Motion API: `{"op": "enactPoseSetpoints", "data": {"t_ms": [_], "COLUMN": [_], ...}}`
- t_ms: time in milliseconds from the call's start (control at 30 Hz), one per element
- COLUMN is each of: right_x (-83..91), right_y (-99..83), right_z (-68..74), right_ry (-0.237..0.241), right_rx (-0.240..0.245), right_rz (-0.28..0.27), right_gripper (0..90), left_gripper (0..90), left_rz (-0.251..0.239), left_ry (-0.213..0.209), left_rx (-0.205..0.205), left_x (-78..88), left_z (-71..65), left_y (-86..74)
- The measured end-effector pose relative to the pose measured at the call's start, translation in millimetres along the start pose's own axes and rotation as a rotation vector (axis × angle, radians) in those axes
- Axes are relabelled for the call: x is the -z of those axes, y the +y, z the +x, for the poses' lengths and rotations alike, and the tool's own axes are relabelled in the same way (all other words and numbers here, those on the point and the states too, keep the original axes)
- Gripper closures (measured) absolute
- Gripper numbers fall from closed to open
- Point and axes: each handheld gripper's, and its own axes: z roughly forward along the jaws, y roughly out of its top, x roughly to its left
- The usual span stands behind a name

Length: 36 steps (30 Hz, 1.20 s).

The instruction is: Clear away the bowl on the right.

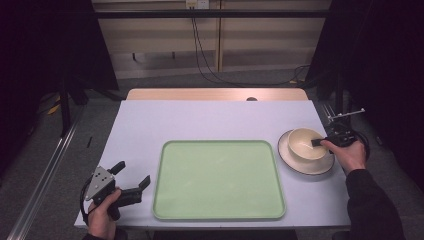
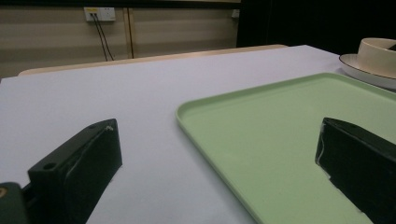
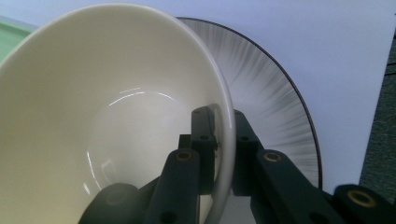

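Observation:
A cream bowl sits on a white plate with a dark rim, right of the green tray. My right gripper is shut on the bowl's near rim: in the right gripper view one jaw is inside the bowl and the other outside over the plate, with the wall pinched between them at the right gripper. My left gripper rests open near the table's front left corner. In the left gripper view its left gripper has wide-apart jaws that straddle the tray corner with nothing between them.
The pale table has bare room behind and left of the tray. Its front edge runs just below the tray. Cables hang down the wall behind the table. The bowl and plate appear at the far right of the left gripper view.

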Motion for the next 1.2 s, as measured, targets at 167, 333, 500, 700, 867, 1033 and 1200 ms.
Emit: {"op": "enactPoseSetpoints", "data": {"t_ms": [167, 333, 500, 700, 867, 1033, 1200], "right_x": [0.6, 1.0, 2.5, 3.5, 5.1, 7.8, 13.2], "right_y": [-0.7, -1.9, -2.0, -1.6, -2.0, -1.6, -2.6], "right_z": [-1.9, -3.1, -1.7, -1.1, -0.6, 0.2, 0.4], "right_ry": [0.021, 0.037, 0.037, 0.042, 0.058, 0.058, 0.066], "right_rx": [0.003, -0.012, -0.019, -0.021, -0.035, -0.029, -0.024], "right_rz": [-0.018, -0.024, -0.036, -0.043, -0.047, -0.063, -0.082], "right_gripper": [84.4, 84.4, 84.2, 84.0, 83.9, 83.8, 83.7], "left_gripper": [0.4, 0.4, 0.4, 0.4, 0.4, 0.4, 0.4], "left_rz": [0.001, 0.0, 0.001, 0.0, 0.0, 0.003, 0.002], "left_ry": [0.004, 0.002, 0.003, 0.001, 0.001, 0.006, 0.003], "left_rx": [-0.002, -0.001, -0.001, 0.0, 0.0, -0.003, -0.003], "left_x": [0.0, -0.1, -0.1, -0.1, -0.1, 0.0, 0.5], "left_z": [-0.3, -0.1, -0.1, -0.1, -0.2, -0.1, 0.1], "left_y": [0.1, 0.1, 0.1, 0.1, 0.2, 0.1, 0.0]}}
